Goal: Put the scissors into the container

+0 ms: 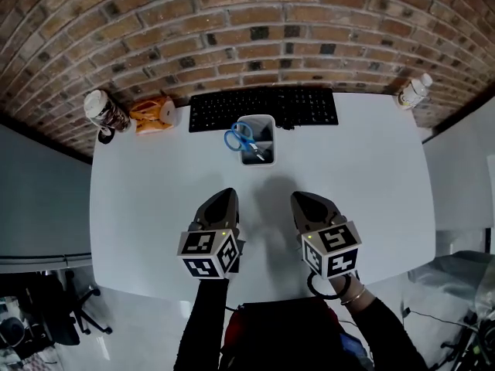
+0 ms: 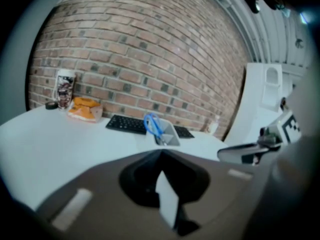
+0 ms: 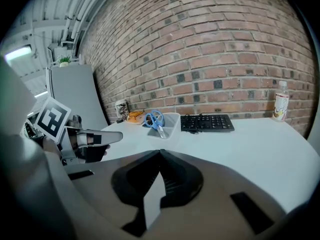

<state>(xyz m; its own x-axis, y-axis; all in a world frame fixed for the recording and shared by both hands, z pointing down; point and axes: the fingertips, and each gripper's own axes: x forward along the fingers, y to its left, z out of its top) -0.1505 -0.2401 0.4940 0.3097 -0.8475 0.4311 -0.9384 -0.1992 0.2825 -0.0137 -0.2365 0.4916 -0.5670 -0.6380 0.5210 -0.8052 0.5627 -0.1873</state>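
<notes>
Surface: white rectangular table set against a red-brown brick wall
Task item: blue-handled metal scissors, standing inside the container with handles up and leaning on its left rim, blades down
Container: white open-topped rectangular plastic container, at the table's far middle, just in front of the keyboard
Left gripper: jaws closed tip to tip, nothing between them; held over the near table, well short of the container
Right gripper: jaws closed, nothing between them; beside the left gripper, pointing towards the container
Markers: marker cubes on both grippers carry black-and-white square codes, no letters
Keyboard: flat black computer keyboard along the wall; key legends too small to read
Packet: crumpled orange packet, left of the keyboard; no print legible
Cup: tall white-lidded cup with a dark printed sleeve, far left corner beside the packet; the print cannot be read
Bottle: small white-capped plastic bottle with a pale label, far right corner; label text not legible
</notes>
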